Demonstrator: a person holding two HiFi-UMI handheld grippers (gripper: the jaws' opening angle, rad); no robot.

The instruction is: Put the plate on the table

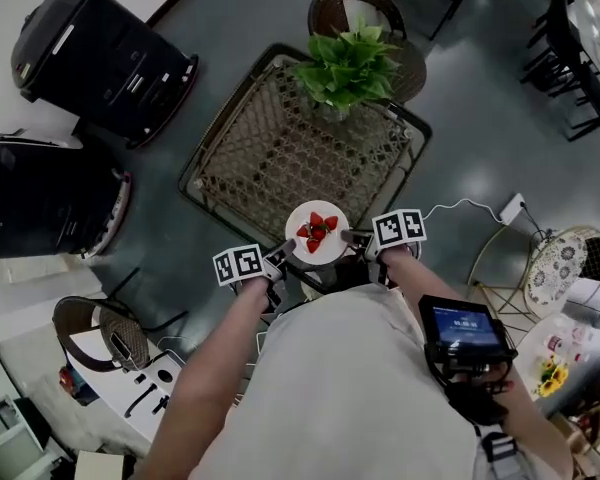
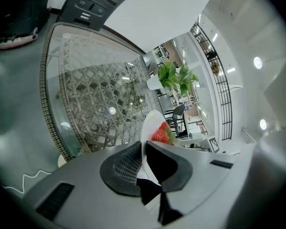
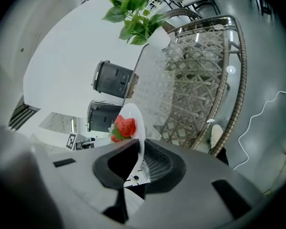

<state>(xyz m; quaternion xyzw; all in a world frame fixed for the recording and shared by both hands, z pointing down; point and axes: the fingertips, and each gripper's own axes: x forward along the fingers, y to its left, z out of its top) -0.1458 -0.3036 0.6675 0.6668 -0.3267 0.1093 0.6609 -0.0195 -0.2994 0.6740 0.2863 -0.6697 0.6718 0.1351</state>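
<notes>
A small white plate (image 1: 318,233) with several red strawberries (image 1: 317,231) hangs just above the near edge of a glass-topped wicker table (image 1: 280,148). My left gripper (image 1: 280,260) is shut on the plate's left rim, my right gripper (image 1: 357,238) on its right rim. The left gripper view shows the thin plate edge (image 2: 144,137) pinched between the black pads, strawberries (image 2: 161,134) beyond. In the right gripper view the plate (image 3: 136,123) is clamped the same way, with a strawberry (image 3: 124,127) on it.
A potted green plant (image 1: 348,66) stands at the table's far edge, a wicker chair (image 1: 356,10) behind it. Two black bins (image 1: 90,58) sit to the left. A white cable and power strip (image 1: 510,208) lie on the floor at right.
</notes>
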